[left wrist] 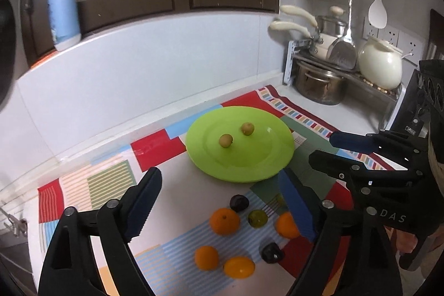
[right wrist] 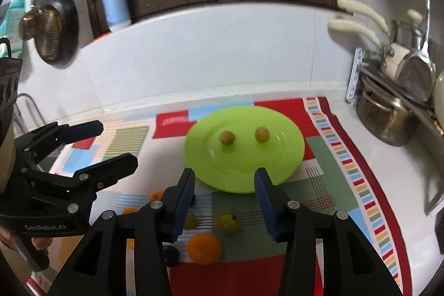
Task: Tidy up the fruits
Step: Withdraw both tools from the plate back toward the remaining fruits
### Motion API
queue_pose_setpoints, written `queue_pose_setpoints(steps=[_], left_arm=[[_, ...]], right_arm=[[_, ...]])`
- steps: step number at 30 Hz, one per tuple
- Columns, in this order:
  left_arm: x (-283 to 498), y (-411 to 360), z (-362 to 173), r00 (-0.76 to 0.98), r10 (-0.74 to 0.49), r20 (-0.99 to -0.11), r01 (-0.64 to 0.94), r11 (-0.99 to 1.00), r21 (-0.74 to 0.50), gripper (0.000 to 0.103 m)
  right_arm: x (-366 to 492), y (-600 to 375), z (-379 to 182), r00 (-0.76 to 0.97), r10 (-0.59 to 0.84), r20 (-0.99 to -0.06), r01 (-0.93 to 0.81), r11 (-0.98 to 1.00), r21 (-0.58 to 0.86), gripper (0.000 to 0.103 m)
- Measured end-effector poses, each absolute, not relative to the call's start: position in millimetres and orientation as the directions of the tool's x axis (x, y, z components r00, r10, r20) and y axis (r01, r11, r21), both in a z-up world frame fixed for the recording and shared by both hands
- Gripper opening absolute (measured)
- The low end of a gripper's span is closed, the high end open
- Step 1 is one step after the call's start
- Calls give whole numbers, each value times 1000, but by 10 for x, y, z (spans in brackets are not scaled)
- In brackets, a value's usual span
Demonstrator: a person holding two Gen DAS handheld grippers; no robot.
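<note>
Patchwork cloth (left wrist: 111,179) covers the table; left view — left claw (left wrist: 219,201) gapes empty above oranges (left wrist: 224,221), two green fruits (left wrist: 226,141) on the plate (left wrist: 266,165). Right view — right claw (right wrist: 224,201) stands apart, empty, before that plate (right wrist: 288,157).

Each camera sits on its own tool and looks forward and down along the two fingers, toward the back wall of the tabletop (left wrist: 347,113). The left wrist view looks from the front-left and also catches the right tool (left wrist: 319,154) at its right side. The right wrist view looks from the front, nearer the middle, with the left tool (right wrist: 116,143) at its left side. Both views share the green plate (left wrist: 258,162) (right wrist: 288,157) and the patterned cloth (left wrist: 155,146) (right wrist: 347,162), from fairly near.
</note>
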State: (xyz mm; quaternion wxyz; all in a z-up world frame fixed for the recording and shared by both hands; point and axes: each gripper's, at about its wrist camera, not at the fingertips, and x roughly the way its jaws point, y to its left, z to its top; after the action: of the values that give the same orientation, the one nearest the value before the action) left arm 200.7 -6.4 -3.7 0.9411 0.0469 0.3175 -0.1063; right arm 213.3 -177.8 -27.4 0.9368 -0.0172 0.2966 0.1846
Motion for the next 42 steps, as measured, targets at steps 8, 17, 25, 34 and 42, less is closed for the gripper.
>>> queue_pose_setpoints(steps=[8, 17, 25, 34, 42], left_arm=[[1648, 81, 11, 792, -162, -588, 202, 979, 2, 90], [1320, 194, -44, 811, -128, -571, 174, 984, 26, 90], [1100, 196, -165, 827, -136, -546, 206, 976, 69, 90], [1022, 137, -316, 823, -170, -542, 259, 961, 92, 82], [1100, 100, -542, 786, -228, -575, 336, 938, 88, 71]], right_arm=[[1782, -1673, -189, 775, 349, -527, -384, 922, 47, 52], [1481, -1518, -187, 786, 345, -513, -414, 910, -22, 52], [1279, -1411, -273, 773, 352, -528, -455, 887, -76, 52], [1202, -1357, -406, 744, 373, -554, -505, 857, -101, 52], [1248, -1291, -597, 707, 372, -602, -549, 825, -135, 52]])
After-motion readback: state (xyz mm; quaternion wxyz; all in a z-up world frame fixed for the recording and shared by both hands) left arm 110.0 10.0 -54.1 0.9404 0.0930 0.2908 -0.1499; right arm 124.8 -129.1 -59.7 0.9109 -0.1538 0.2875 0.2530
